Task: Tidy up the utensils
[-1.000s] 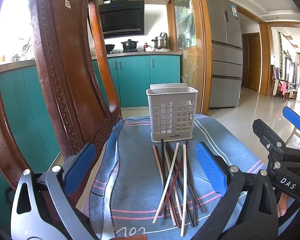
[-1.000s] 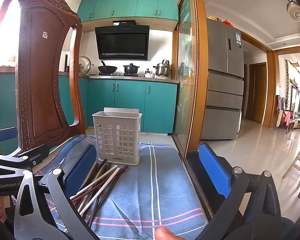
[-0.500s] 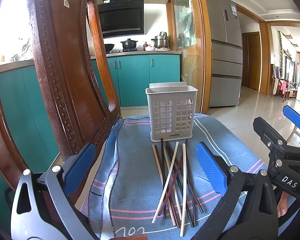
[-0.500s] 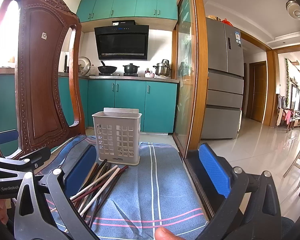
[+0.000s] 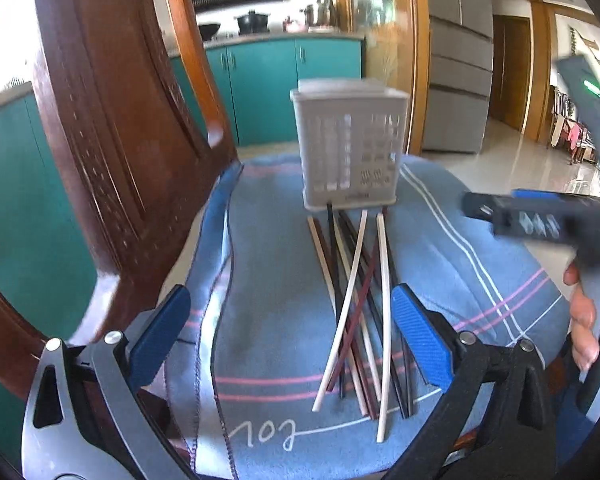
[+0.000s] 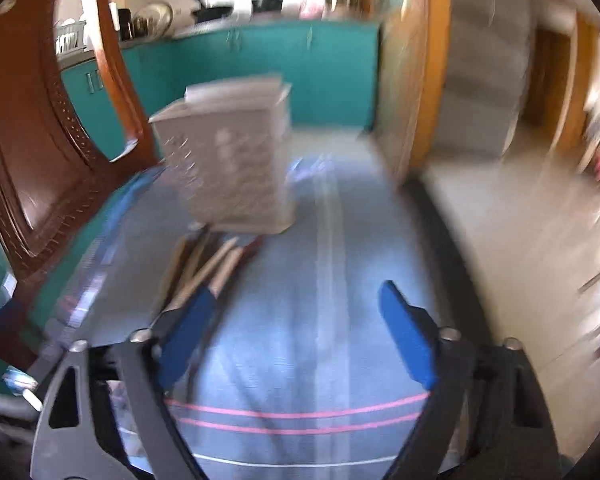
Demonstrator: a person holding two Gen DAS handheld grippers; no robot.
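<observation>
Several chopsticks (image 5: 360, 304), cream, brown and dark, lie in a loose pile on a blue striped cloth (image 5: 276, 288). A white slotted utensil basket (image 5: 348, 144) stands upright just beyond their far ends. My left gripper (image 5: 288, 332) is open and empty, low over the cloth, with the pile's near ends just inside its right finger. My right gripper (image 6: 296, 328) is open and empty; its left finger is beside the chopsticks (image 6: 208, 268), and the basket (image 6: 236, 160) is ahead. The right wrist view is blurred. The right gripper also shows at the right of the left wrist view (image 5: 540, 220).
A carved dark wooden chair back (image 5: 112, 128) rises at the left edge of the cloth. Teal kitchen cabinets (image 5: 292, 84) and a wooden door frame (image 5: 416, 52) stand behind. The cloth's right edge (image 6: 432, 216) drops to a pale tiled floor (image 6: 532, 248).
Both grippers have tilted down and moved forward toward the chopsticks. The right gripper has swung left and is moving fast, blurring its view. The chopsticks and basket have not moved.
</observation>
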